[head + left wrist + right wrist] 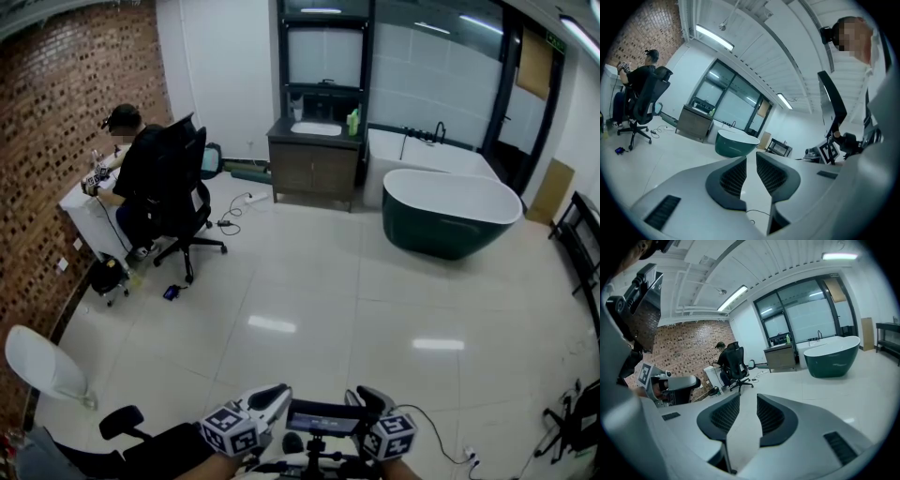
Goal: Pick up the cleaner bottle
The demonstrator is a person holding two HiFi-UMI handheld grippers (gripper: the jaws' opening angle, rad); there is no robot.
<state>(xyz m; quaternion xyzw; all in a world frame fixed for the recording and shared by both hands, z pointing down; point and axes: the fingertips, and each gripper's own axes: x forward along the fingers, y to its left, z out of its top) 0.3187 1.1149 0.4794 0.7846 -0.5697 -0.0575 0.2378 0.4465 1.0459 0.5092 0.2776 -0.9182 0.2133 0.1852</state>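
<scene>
Standing upright at the right end of the vanity (314, 167) top against the far wall, just beside the pale basin (316, 128), the cleaner bottle (353, 122) is showing as a small green shape, too distant for its cap or label to be read. It is probably a light plastic container, stiff enough to take a firm squeeze yet smooth and likely slippery if wet. How full it is cannot be judged, so its weight is uncertain. The body below the neck is looking like the soundest place to take hold, with the jaws closing across it while it is kept upright. The dark green bathtub (450, 211) is sitting to the right of the vanity, and a seated person (131, 155) in a black office chair (183, 183) is working by the brick wall (56, 112) on the left. A wide stretch of glossy tiled floor (309, 300) is lying between the bottle and the tools. The left gripper (274, 398) and right gripper (367, 398) are being held low and close together at the near edge of the head view, well apart from the bottle. Both are released: the left jaws are standing a narrow slit apart, the right ones somewhat wider. Neither is holding or touching anything, with only floor showing through the gaps.
</scene>
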